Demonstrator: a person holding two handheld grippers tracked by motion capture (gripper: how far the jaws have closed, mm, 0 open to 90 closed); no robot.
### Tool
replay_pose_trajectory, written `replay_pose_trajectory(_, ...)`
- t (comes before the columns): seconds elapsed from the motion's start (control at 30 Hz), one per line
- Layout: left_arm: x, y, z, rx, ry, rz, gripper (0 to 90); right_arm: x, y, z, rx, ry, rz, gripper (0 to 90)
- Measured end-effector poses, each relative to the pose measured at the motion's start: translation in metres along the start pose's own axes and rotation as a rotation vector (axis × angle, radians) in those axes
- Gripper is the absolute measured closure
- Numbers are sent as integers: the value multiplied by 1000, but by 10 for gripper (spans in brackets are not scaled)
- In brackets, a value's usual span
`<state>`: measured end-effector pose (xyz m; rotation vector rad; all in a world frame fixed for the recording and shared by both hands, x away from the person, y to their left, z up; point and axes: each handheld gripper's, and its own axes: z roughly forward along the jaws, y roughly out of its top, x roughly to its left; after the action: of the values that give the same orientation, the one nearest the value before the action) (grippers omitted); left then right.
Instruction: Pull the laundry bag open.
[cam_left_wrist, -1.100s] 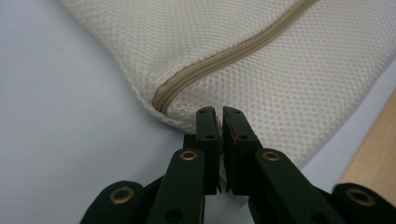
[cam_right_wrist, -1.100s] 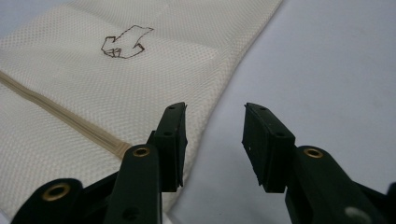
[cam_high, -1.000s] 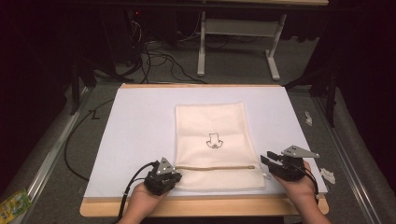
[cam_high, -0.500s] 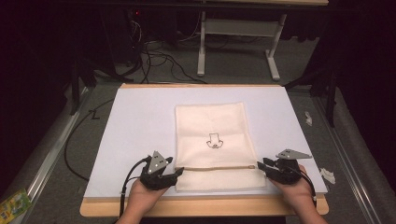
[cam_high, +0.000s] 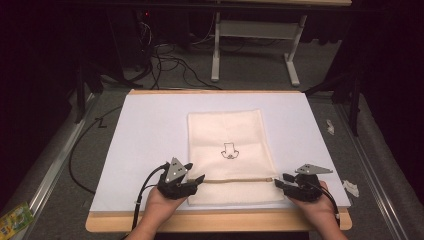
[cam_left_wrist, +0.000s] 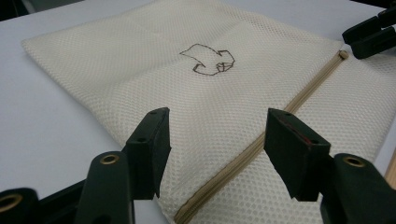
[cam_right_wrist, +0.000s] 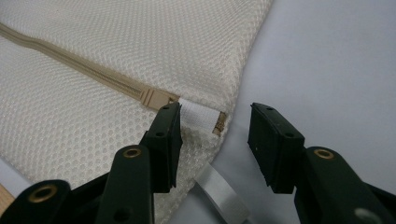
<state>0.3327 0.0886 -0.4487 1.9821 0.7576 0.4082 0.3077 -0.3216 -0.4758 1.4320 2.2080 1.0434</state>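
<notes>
A cream mesh bag (cam_high: 227, 132) lies flat on the white sheet (cam_high: 150, 135), with a small stitched logo (cam_high: 230, 151) in its middle. A tan zipper (cam_high: 240, 180) runs across its near part. My left gripper (cam_high: 196, 171) stands at the zipper's left end. Its jaws have just been opening and straddle the zipper (cam_left_wrist: 299, 98) without pressing on the mesh (cam_left_wrist: 116, 60). My right gripper (cam_high: 281, 180) is at the zipper's right end, jaws also just opening. The zipper's end piece (cam_right_wrist: 154, 98) and a white tab (cam_right_wrist: 198, 112) sit between them, not pinched.
The sheet rests on a wooden board (cam_high: 225, 220). Two white paper scraps (cam_high: 350, 187) (cam_high: 330, 126) lie at the right. A black cable (cam_high: 140, 200) trails from the left gripper. A green packet (cam_high: 15, 217) is on the floor at the left, and a table frame (cam_high: 260, 30) stands behind.
The left gripper's jaws stand wider apart than a second ago. The right hand has shifted slightly toward the near edge and its jaws have spread. The bag has not moved.
</notes>
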Motion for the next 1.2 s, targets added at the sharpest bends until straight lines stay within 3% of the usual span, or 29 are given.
replay_pose_trajectory(0.07, -1, 1, 1, 3, -2, 4, 413, 1, 0, 0, 1, -2, 2, 556)
replay_pose_trajectory(0.33, -3, -1, -1, 23, 0, 19, 413, 6, 2, 3, 21, -15, -75, 680)
replay_pose_trajectory(0.9, -3, -3, -5, 27, 4, 11, 414, 4, 5, 2, 38, 7, -55, 829)
replay_pose_trajectory(1.07, -3, -3, -4, 23, -2, 2, 416, 7, 6, 1, 28, 3, -69, 849)
replay_pose_trajectory(1.2, -6, -2, -1, 26, -22, -1, 436, 10, 10, -6, -12, 31, -85, 854)
